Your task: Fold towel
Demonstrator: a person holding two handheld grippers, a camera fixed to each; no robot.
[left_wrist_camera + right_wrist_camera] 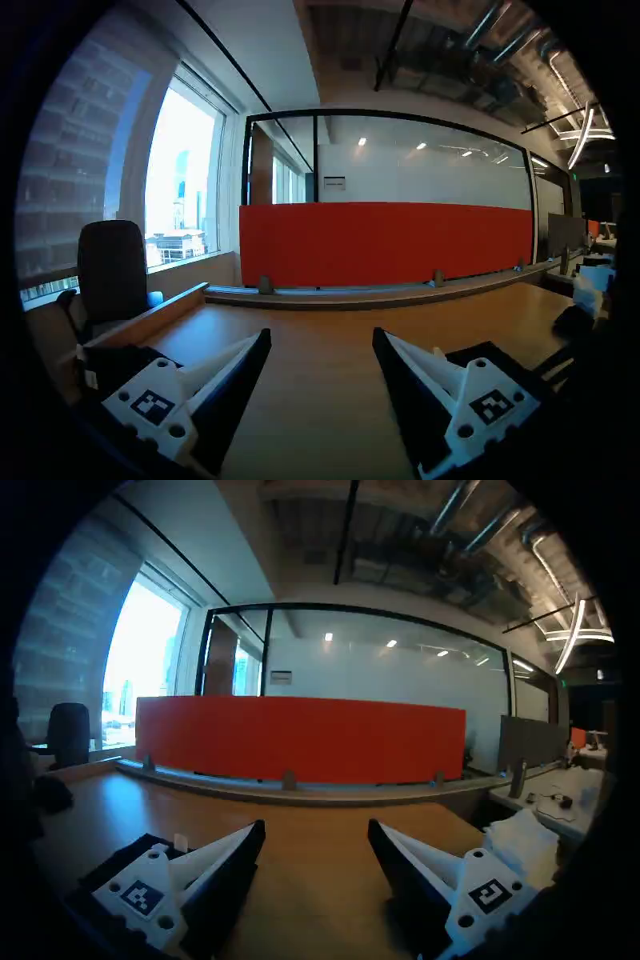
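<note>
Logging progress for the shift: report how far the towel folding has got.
Done: nothing visible yet. In hand: nothing; the left claw and right claw are both open over the wooden desk. Remaining: a crumpled white cloth, possibly the towel, lies ungripped near the right claw, so picking up and all folding remain.

Towel [524, 842]: white, soft-looking cloth lying unfolded in a loose, crumpled heap. In the right gripper view it rests at the right-hand edge of the wooden desk [320, 864].
</note>
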